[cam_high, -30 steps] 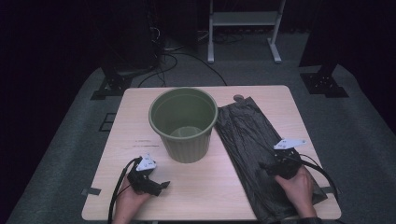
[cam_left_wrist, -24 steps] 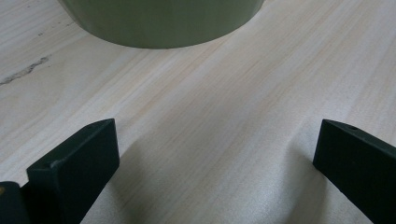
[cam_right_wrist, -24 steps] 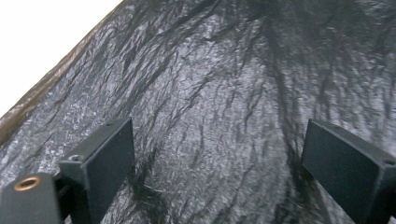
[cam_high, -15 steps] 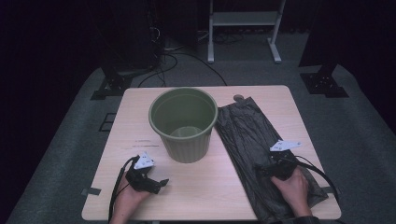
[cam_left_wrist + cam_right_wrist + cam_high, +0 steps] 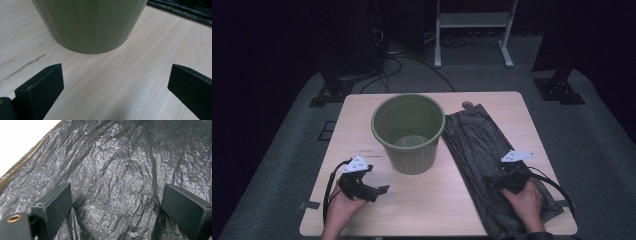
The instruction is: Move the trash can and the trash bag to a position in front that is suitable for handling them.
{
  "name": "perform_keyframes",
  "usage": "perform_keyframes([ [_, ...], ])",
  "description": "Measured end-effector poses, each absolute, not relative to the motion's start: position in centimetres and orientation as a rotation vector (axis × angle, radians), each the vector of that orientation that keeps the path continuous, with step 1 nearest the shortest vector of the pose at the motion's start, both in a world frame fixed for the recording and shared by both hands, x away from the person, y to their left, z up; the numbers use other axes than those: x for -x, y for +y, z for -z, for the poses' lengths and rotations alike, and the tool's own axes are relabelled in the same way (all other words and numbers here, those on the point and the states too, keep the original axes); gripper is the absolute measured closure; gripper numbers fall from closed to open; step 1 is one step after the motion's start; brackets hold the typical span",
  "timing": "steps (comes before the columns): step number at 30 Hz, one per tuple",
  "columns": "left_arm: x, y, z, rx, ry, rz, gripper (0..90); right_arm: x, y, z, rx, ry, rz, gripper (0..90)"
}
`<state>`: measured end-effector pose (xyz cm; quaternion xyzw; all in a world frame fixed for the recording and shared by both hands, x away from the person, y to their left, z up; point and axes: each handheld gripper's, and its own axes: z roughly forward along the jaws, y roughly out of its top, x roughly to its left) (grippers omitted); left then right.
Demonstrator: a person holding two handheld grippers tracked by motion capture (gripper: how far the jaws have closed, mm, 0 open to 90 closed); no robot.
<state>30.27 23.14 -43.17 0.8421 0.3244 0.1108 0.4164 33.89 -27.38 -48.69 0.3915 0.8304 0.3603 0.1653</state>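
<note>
Right hand-held gripper (image 5: 116, 207) gapes over the black bag (image 5: 125, 170) (edges cropped); left hand-held gripper (image 5: 116, 85) gapes too.

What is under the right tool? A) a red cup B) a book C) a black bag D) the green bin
C: the right tool sits open over the crinkly black bag lying flat on the table, and the right gripper view shows the bag between its jaws.
</note>
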Motion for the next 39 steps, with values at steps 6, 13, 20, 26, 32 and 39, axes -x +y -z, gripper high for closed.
perform_keyframes([
  [6,-30.2,23.7,40.5,-2.106,0.786,-0.27,0.0,-33.9,-27.4,48.7,-1.116,2.366,-1.027,7.7],
  [13,-30.8,24.1,37.5,-2.094,0.75,-0.268,0.0,-33.9,-27.4,48.7,-1.117,2.365,-1.027,7.8],
  [20,-31.7,24.6,34.5,-2.064,0.727,-0.286,0.0,-33.9,-27.4,48.7,-1.117,2.365,-1.027,7.7],
  [26,-33.0,24.9,31.9,-2.033,0.704,-0.291,0.0,-33.9,-27.4,48.7,-1.119,2.364,-1.027,7.8],
  [32,-34.5,24.9,29.9,-2.019,0.683,-0.287,0.0,-33.9,-27.4,48.7,-1.12,2.364,-1.027,7.8],
  [39,-36.6,24.1,28.7,-2.039,0.66,-0.313,0.0,-33.9,-27.4,48.7,-1.12,2.364,-1.027,7.8],
])
